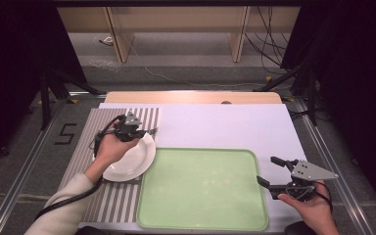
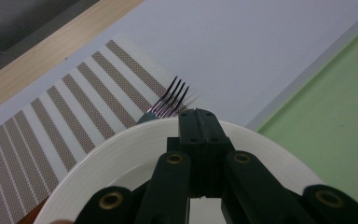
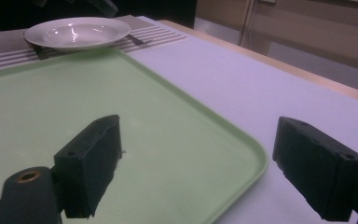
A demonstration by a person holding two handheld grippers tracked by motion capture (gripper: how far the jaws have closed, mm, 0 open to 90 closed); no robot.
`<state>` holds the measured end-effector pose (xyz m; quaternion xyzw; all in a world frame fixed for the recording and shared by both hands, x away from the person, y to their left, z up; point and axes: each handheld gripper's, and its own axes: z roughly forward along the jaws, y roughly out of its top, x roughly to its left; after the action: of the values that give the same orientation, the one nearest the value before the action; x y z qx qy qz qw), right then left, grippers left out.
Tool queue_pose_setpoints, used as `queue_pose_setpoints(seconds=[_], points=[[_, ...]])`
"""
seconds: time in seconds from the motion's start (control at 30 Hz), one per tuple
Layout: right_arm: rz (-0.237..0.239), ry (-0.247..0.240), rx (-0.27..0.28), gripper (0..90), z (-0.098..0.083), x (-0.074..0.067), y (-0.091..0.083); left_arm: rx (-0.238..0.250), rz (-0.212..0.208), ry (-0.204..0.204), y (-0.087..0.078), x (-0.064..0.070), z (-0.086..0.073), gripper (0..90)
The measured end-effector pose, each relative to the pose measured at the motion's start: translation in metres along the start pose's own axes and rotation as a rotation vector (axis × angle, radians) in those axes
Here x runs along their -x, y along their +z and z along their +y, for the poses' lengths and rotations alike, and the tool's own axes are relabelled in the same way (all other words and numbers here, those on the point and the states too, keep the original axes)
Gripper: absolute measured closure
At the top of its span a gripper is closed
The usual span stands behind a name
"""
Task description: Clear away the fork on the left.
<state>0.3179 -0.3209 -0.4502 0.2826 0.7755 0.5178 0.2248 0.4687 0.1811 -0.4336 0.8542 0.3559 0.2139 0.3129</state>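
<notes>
A white plate [image 1: 129, 161] rests on a striped placemat [image 1: 112, 198] at the left, touching the corner of a green tray [image 1: 203, 188]. A fork [image 1: 152, 130] lies at the plate's far rim, its tines [image 2: 172, 99] poking out past the plate [image 2: 121, 158] onto the mat. My left gripper [image 1: 141, 132] hovers over that far rim with its jaws [image 2: 198, 119] shut together, nothing visible between them. My right gripper [image 1: 269, 171] stands open at the tray's right edge, its jaws [image 3: 205, 158] wide apart over the tray's corner [image 3: 242, 154], holding nothing.
The tray holds nothing. A white board [image 1: 225, 127] covers the table beyond it, with a wooden edge [image 1: 191, 96] at the back. The plate [image 3: 77, 31] and fork [image 3: 135, 40] sit far off in the right gripper view.
</notes>
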Motion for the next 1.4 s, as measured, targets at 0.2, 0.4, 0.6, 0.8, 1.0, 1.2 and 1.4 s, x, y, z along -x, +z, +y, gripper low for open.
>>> queue_pose_setpoints(seconds=[0.2,0.4,0.6,0.8,1.0,1.2,1.4], points=[[0.001,0.000,0.001,16.4,0.000,0.000,0.000,-0.071,-0.026,0.023,0.030,0.002,0.014,89.6],[0.003,0.002,0.001,16.5,0.000,0.000,0.000,-0.111,-0.027,0.049,0.042,0.002,0.019,89.5],[0.003,0.002,0.000,16.5,0.000,0.000,0.000,-0.159,-0.023,0.057,0.051,0.001,0.024,89.6],[0.005,0.001,0.000,16.5,0.000,0.000,0.000,-0.201,-0.023,0.043,0.057,-0.002,0.025,89.6],[0.006,0.002,0.000,16.5,0.000,-0.001,0.001,-0.233,-0.017,0.054,0.062,-0.004,0.027,89.6],[0.006,0.002,0.000,16.5,0.000,-0.001,0.000,-0.267,-0.009,0.072,0.069,-0.005,0.029,89.6],[0.007,0.002,0.000,16.4,0.000,-0.001,0.000,-0.291,-0.008,0.069,0.075,-0.006,0.030,89.6]])
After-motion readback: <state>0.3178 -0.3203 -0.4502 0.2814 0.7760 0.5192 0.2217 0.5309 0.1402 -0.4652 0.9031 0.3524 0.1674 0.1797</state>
